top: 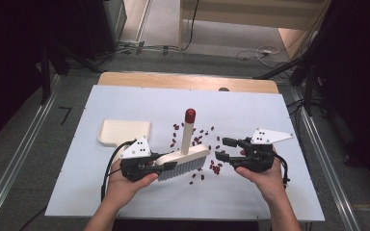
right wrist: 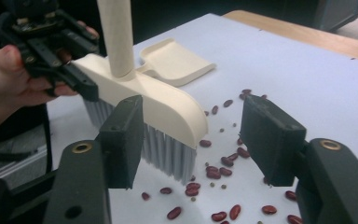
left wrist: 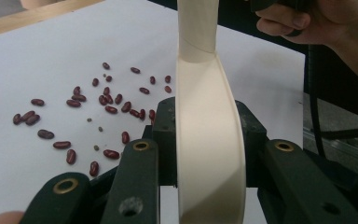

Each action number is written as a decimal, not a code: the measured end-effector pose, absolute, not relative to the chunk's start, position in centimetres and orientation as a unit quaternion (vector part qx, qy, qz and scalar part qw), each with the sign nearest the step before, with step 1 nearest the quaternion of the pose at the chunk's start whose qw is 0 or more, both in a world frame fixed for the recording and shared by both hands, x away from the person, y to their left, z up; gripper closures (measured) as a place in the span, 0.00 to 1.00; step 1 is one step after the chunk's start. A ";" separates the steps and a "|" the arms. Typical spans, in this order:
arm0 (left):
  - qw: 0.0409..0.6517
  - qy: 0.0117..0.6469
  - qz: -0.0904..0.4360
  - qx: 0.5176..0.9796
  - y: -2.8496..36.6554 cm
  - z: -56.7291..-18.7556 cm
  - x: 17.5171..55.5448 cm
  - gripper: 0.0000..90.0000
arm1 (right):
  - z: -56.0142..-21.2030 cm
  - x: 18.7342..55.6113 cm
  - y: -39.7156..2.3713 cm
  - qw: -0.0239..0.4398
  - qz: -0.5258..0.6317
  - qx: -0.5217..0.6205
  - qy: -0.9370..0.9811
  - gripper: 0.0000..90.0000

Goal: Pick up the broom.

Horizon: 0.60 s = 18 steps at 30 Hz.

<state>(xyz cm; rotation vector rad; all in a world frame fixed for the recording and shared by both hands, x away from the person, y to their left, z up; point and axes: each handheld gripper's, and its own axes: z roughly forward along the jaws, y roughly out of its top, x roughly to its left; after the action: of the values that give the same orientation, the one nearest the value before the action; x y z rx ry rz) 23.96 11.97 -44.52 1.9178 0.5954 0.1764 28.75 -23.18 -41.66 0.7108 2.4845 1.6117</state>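
A cream hand brush [top: 183, 161] with a red-tipped upright handle [top: 189, 126] stands on its grey bristles on the white sheet [top: 125, 101]. My left gripper [top: 166, 166] is shut on the left end of the brush head [left wrist: 209, 154], with a black jaw on each side. Dark red beans [top: 200, 137] lie scattered behind and to the right of the brush. My right gripper [top: 222, 148] stands open just right of the brush, nothing between its jaws. In the right gripper view, the right gripper [right wrist: 196, 135] frames the brush's rounded end [right wrist: 168, 105] and the beans [right wrist: 219, 170] below.
A cream dustpan [top: 123, 131] lies on the sheet to the left behind the brush, and it is seen again as the dustpan [right wrist: 177, 60]. The sheet covers a wooden table whose edge [top: 188, 81] shows at the back. Cables trail from both grippers.
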 end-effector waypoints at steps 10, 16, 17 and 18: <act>0.525 0.201 0.038 0.826 11.1 -44.7 23.9 0.76 | -42.0 28.2 -21.6 0.022 0.505 0.184 0.843 0.34; 0.527 0.167 0.023 0.833 10.5 -44.7 23.6 0.76 | -42.6 28.1 -20.4 -0.017 0.469 0.143 0.872 0.40; 0.528 0.162 0.021 0.833 10.4 -44.7 23.5 0.76 | -42.7 28.0 -20.2 -0.023 0.464 0.137 0.875 0.40; 0.528 0.154 0.018 0.835 10.4 -44.6 23.5 0.76 | -42.8 27.9 -20.1 -0.027 0.460 0.130 0.878 0.40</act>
<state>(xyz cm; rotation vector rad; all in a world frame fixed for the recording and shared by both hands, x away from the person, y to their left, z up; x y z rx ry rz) 23.46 10.41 -44.65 1.9949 0.3673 0.0429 27.94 -20.06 -42.79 0.4146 2.8071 1.4709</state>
